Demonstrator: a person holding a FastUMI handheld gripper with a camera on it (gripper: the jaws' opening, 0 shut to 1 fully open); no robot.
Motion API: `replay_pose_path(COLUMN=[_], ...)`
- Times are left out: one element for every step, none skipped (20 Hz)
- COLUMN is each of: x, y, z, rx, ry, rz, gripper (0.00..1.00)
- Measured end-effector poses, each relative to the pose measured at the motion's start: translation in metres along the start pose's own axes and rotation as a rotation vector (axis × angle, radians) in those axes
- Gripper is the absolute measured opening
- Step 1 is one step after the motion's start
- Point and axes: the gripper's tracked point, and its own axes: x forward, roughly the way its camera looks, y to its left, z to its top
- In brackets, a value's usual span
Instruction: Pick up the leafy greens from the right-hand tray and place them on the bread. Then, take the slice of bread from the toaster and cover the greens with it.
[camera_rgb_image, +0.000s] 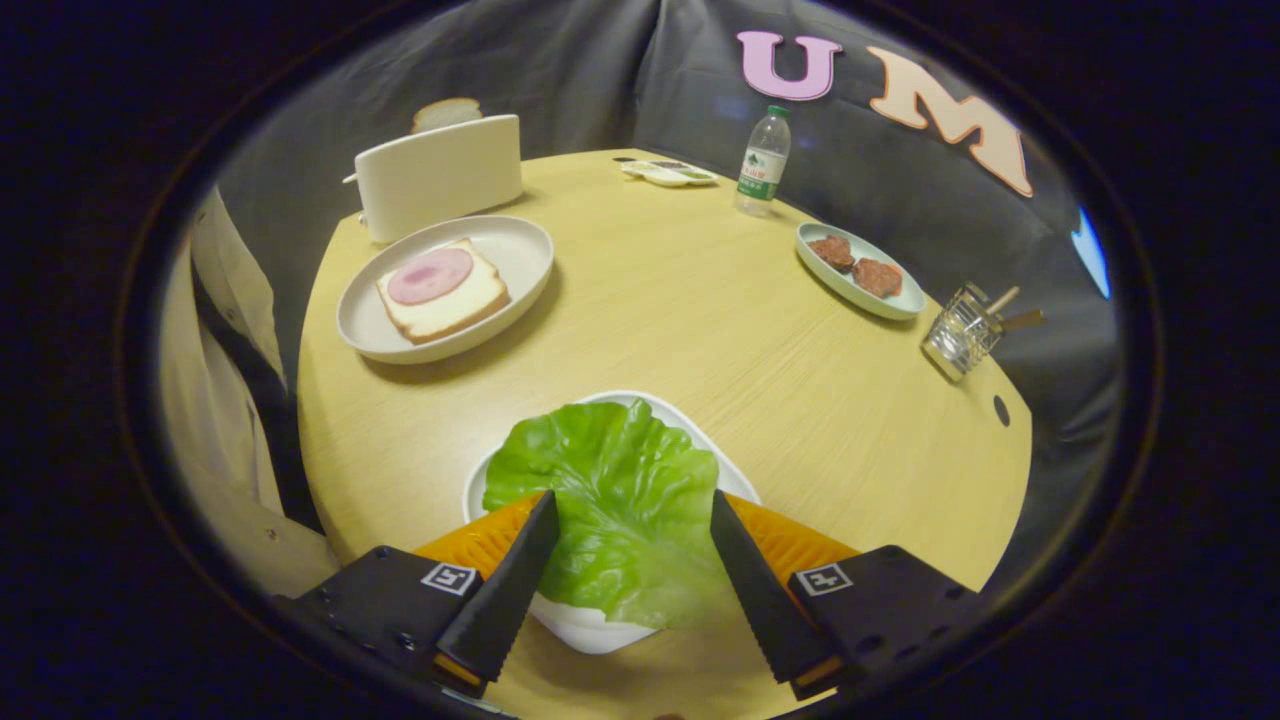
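Leafy greens, one crinkled bright-green lettuce leaf (615, 505), sit on the small white tray (590, 625), framed by the black two-finger gripper (632, 522), fingers spread wide either side. Close gently, then carry to the ham-topped bread slice (442, 290) at ten o'clock.

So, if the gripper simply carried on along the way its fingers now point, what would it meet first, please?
Most likely the lettuce leaf on its white tray: the open gripper already straddles it. Depth is unclear.
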Motion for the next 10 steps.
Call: replay_pose_path(x=[0.0, 0.001, 0.002, 0.003, 0.003, 0.004, 0.002, 0.004, 0.003, 0.001], y=[0.002, 0.001, 0.002, 0.004, 0.009, 0.007, 0.009, 0.012, 0.011, 0.012], z=[0.0, -0.002, -0.003, -0.005, -0.007, -0.004, -0.005, -0.007, -0.007, -0.007], rx=[0.012, 0.025, 0.049, 0.083, 0.108, 0.108, 0.1, 0.094, 0.083, 0.078], ry=[-0.006, -0.002, 0.008, 0.022, 0.04, 0.031, 0.038, 0.037, 0.035, 0.038], rz=[0.009, 0.017, 0.024, 0.04, 0.053, 0.051, 0.05, 0.053, 0.043, 0.035], gripper=[0.98, 0.97, 0.96, 0.93, 0.9, 0.87, 0.84, 0.81, 0.71, 0.6])
